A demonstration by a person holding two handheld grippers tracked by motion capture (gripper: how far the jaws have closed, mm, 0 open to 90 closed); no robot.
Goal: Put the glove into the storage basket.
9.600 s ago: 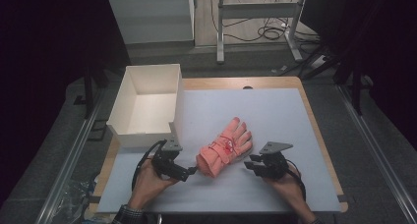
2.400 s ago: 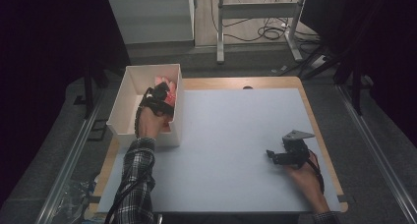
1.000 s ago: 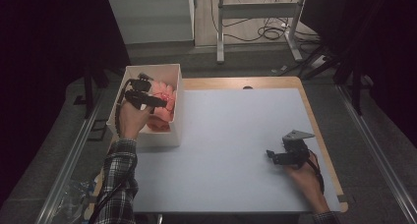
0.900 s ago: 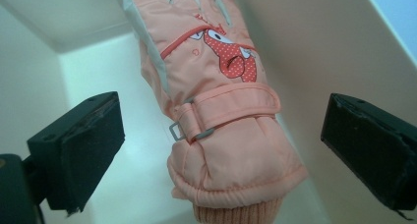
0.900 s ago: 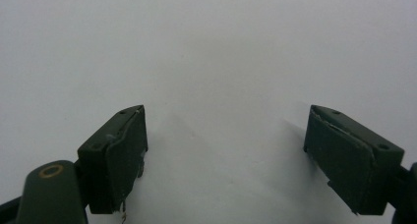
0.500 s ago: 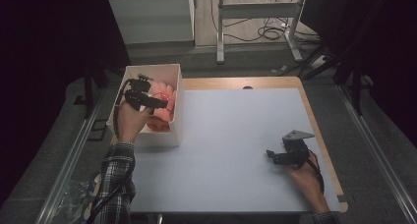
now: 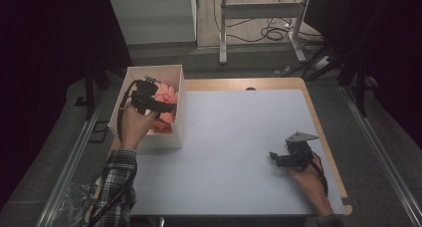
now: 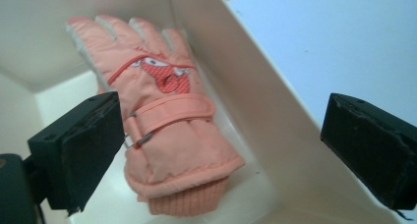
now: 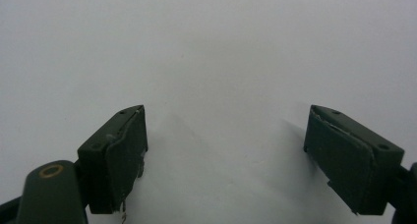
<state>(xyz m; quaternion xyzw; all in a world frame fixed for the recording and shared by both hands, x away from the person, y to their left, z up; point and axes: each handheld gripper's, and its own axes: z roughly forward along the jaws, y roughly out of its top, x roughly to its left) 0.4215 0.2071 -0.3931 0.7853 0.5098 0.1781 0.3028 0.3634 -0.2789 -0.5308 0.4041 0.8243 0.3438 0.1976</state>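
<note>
A pink padded glove (image 8: 164,130) with a red cartoon patch and a wrist strap lies in the white box (image 7: 178,118), along its right wall; it appears as a pink glove (image 7: 166,98) in the high view too. My left gripper (image 8: 221,155) hovers open above the box, its jaws wide apart and clear of the glove; from above the left gripper (image 7: 164,107) sits over the box's middle. My right gripper (image 7: 278,159) rests open low over the pale blue mat at the right, and in its own view the right gripper (image 9: 226,160) has nothing between its jaws.
The pale blue mat (image 7: 234,142) covers most of the wooden table (image 7: 328,137). The white box stands at the table's left edge. Beyond the table are a white cabinet (image 7: 154,18), a metal frame (image 7: 259,10) and floor cables.
The glove left the mat and now lies in the box. My left gripper let go of it and has drawn back slightly within the box. The right gripper has stayed put.
</note>
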